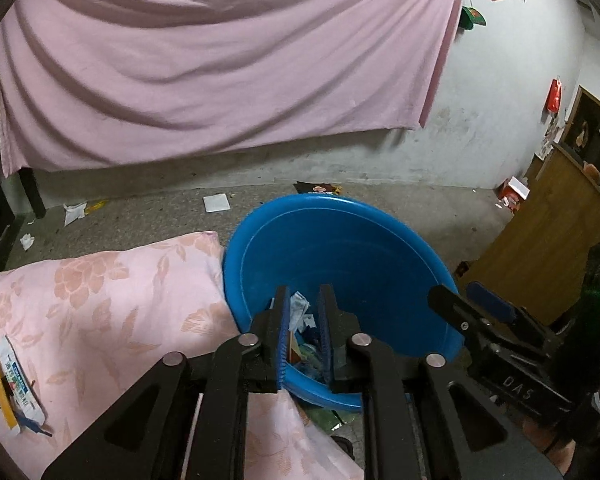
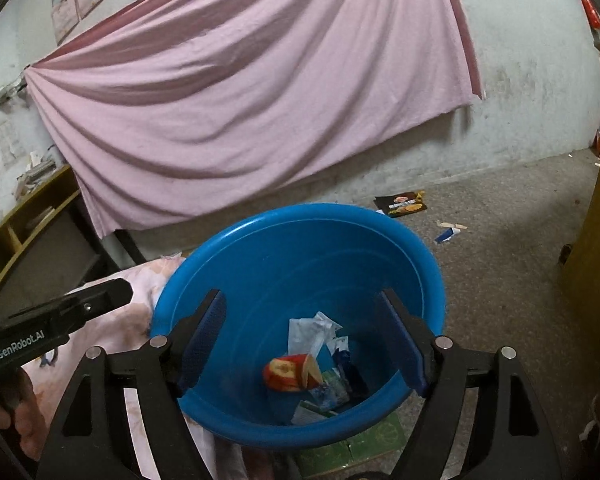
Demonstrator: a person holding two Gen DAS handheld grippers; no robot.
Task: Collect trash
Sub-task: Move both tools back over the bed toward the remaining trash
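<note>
step: release over basin — keep both grippers inside its rim | left gripper [image 1: 305,300]: jaws narrow, nothing pinched | right gripper [image 2: 302,312]: spread wide, empty | blue plastic basin [image 2: 260,240]: beside pillow [image 1: 100,292], holds crumpled wrappers [image 2: 312,332] — more litter lies on the floor [image 2: 500,280]

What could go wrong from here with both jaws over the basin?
1. The blue basin leans on the pink pillow; a nudge could tip its wrappers out.
2. The right gripper stands beside the left gripper; they could collide.
3. The wrapper on the pillow is easily missed.
</note>
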